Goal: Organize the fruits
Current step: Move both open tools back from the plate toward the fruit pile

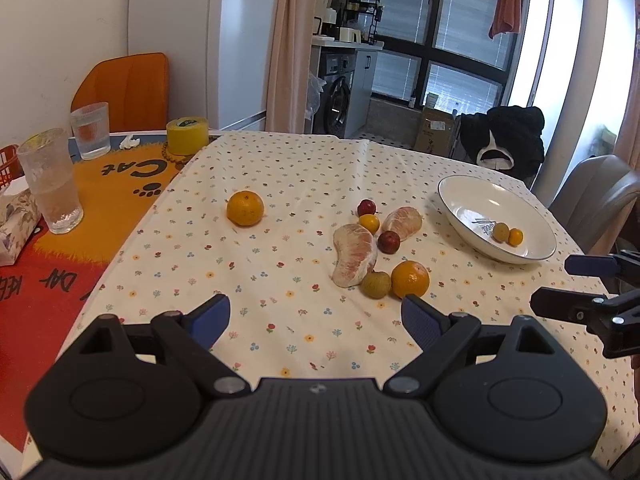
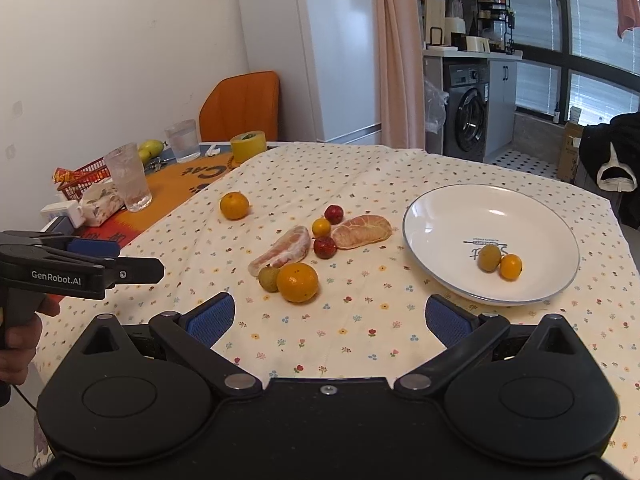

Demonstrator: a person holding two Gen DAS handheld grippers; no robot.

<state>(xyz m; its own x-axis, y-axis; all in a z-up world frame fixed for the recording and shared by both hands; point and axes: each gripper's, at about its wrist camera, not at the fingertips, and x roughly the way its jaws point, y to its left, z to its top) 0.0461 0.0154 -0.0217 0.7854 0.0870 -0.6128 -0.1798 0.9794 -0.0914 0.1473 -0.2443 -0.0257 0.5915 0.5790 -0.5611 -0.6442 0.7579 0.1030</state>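
On the floral cloth of the desk (image 2: 360,168), the white plate (image 2: 440,216) serves as the landmark: it already holds a brownish longan-like fruit (image 2: 489,257) touching a small kumquat (image 2: 511,266), which suggests the plate is the collecting place for the fruit. Left of the plate lies the unsorted cluster: two peeled pomelo segments (image 2: 362,232), two dark red fruits (image 2: 333,213), a small yellow fruit (image 2: 321,227), a second brownish fruit (image 2: 269,278) touching a large orange (image 2: 297,282). Farther left of the plate, well apart from the cluster, sits a lone orange (image 2: 234,205).

Both sets of tongs are spread wide and hold nothing. The right tongs (image 2: 328,318) hang nearer than the plate, just short of its rim and the large orange, a sensible ready spot for either. The left tongs (image 1: 316,320) hover short of the cluster, so each hand probably covers its own side.

Only the right wrist view shows a green pear (image 2: 151,147) behind the glasses (image 2: 129,176), a red basket (image 2: 86,172) and the person's hand (image 2: 16,344) on the left tool. The left wrist view shows the right tool side-on near the plate and a grey chair (image 1: 596,192) beyond it.
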